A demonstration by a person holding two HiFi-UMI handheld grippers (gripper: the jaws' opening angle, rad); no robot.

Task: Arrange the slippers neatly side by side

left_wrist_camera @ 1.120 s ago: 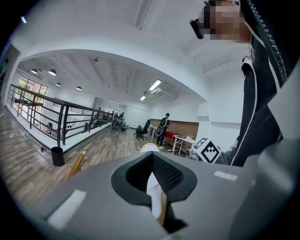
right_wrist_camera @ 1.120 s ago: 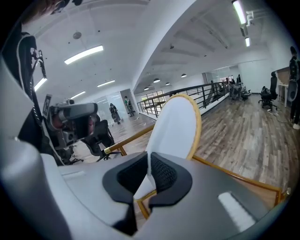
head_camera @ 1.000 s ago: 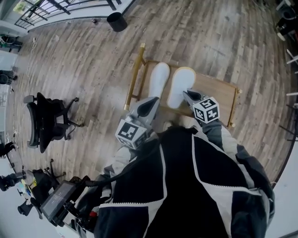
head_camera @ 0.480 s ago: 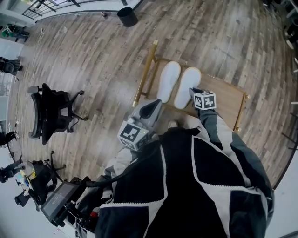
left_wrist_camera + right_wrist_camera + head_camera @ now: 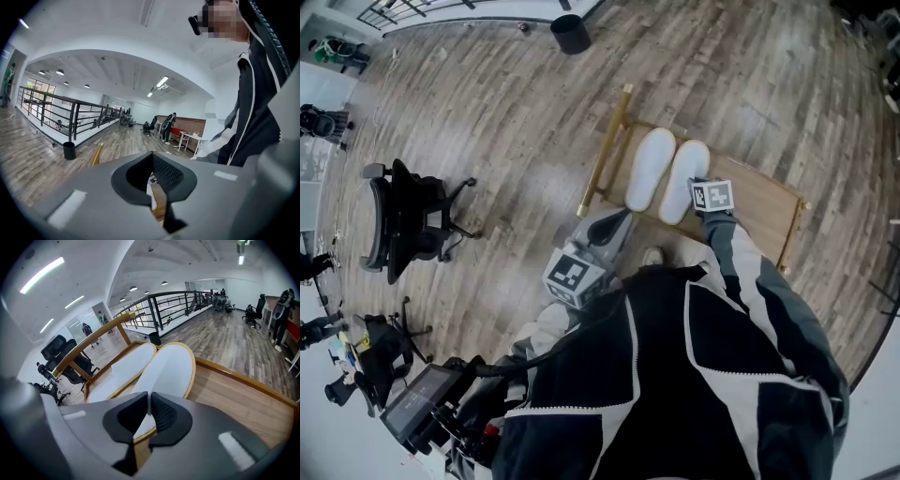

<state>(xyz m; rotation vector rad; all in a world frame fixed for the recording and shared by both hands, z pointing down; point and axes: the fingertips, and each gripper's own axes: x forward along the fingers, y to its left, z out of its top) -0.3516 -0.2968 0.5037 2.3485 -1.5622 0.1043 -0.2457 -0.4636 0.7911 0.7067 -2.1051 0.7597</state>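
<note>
Head view: the left claw (image 5: 622, 220) hangs shut and empty, with the slippers (image 5: 652, 169) at its 1 o'clock on a wooden rack (image 5: 759, 202); left gripper view: its jaws meet on nothing; right gripper view: the right claw (image 5: 148, 401) is narrowed to a slit over the right slipper (image 5: 168, 366), which runs toward 12 o'clock.

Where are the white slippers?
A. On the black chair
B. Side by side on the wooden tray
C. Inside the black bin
B: one white slipper lies right beside the other on the wooden tray, not on the chair or in the bin.
</note>
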